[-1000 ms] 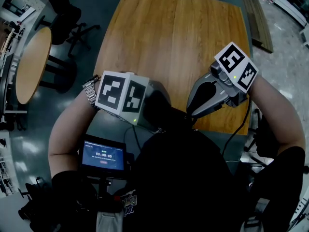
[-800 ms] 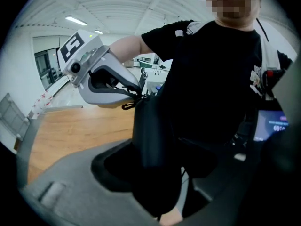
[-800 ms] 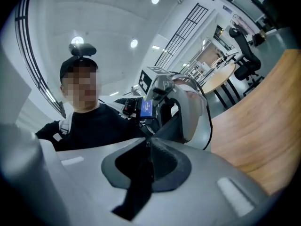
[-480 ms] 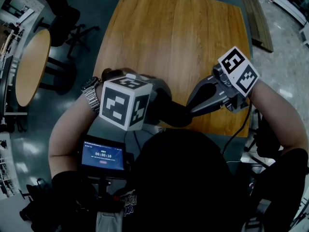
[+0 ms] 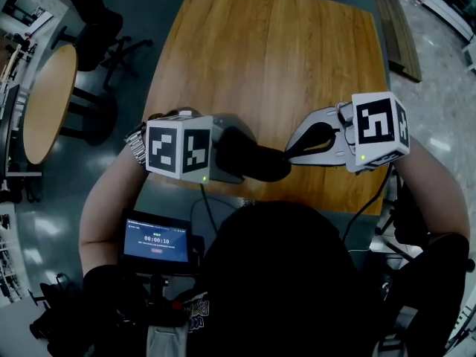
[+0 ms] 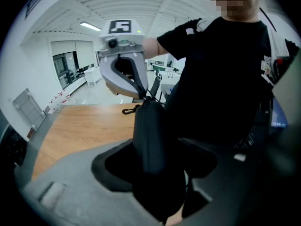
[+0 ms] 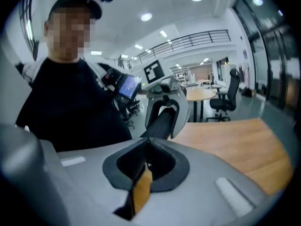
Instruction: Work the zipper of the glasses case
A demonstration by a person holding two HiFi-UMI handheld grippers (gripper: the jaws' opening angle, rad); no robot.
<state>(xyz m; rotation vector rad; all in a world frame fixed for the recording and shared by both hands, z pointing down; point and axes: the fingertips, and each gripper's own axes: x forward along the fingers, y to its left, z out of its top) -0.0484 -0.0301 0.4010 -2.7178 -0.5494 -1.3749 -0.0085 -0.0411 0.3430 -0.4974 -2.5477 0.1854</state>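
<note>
My left gripper (image 6: 155, 166) clamped the black glasses case (image 6: 149, 131) across its body, over the near edge of the wooden table (image 5: 268, 58). Only that gripper's view showed a small clip (image 6: 128, 110) beside the case's far end. My right gripper (image 7: 146, 144) had just been closing. Its own view showed the jaws pressed together at the case's tip, though I could not tell whether they pinched the zipper pull. The case's inside was hidden.
</note>
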